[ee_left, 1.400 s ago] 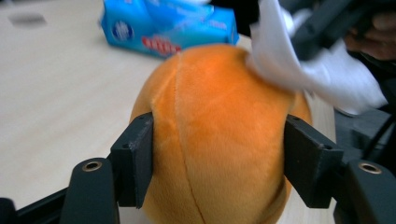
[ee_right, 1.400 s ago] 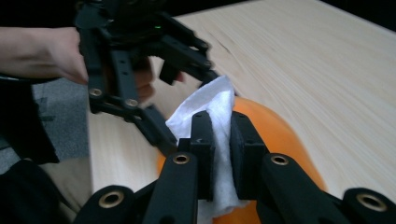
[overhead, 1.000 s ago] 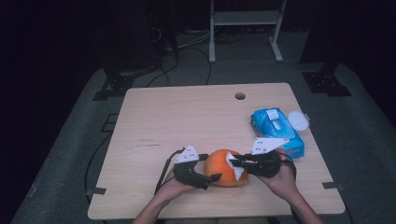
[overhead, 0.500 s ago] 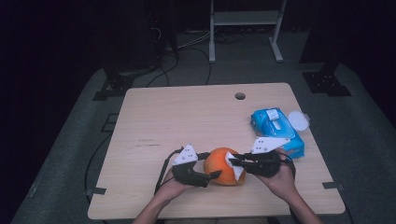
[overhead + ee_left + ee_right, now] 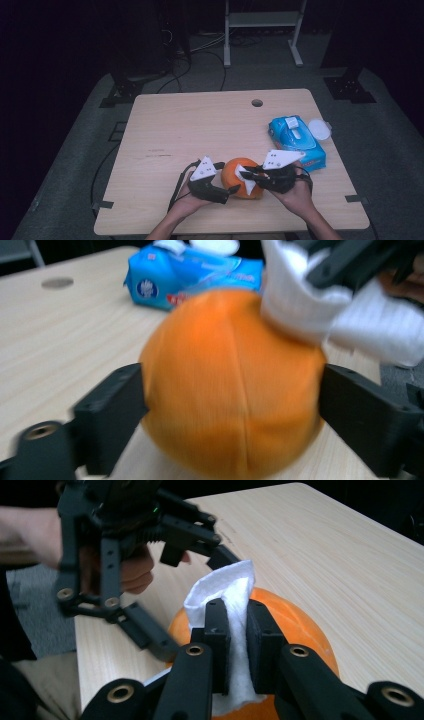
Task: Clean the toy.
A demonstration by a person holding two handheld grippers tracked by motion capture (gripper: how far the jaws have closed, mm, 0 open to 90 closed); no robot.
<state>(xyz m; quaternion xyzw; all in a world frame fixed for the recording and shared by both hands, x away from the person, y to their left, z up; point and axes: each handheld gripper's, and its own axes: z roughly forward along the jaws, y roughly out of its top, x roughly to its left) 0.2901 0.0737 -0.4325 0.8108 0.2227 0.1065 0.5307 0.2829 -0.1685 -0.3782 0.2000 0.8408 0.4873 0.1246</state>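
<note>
While the left tongs (image 5: 231, 190) brace the orange ball (image 5: 239, 176) at the near edge of the desk (image 5: 200, 125), jaws spread on either flank and just reopened wider, contact is unclear. The right tongs (image 5: 245, 175) are clamped on a white wipe (image 5: 227, 592) pressed to the ball's top, likely for wiping. Both hands lie low, angled inward; blue wipe pack (image 5: 295, 140) far right.

Blue wipes pack (image 5: 192, 277): round white-and-blue logo at its end, a red strip with white print along the lower edge, white script on top. All too blurred to read. No other legible text, numbers or signs.
</note>
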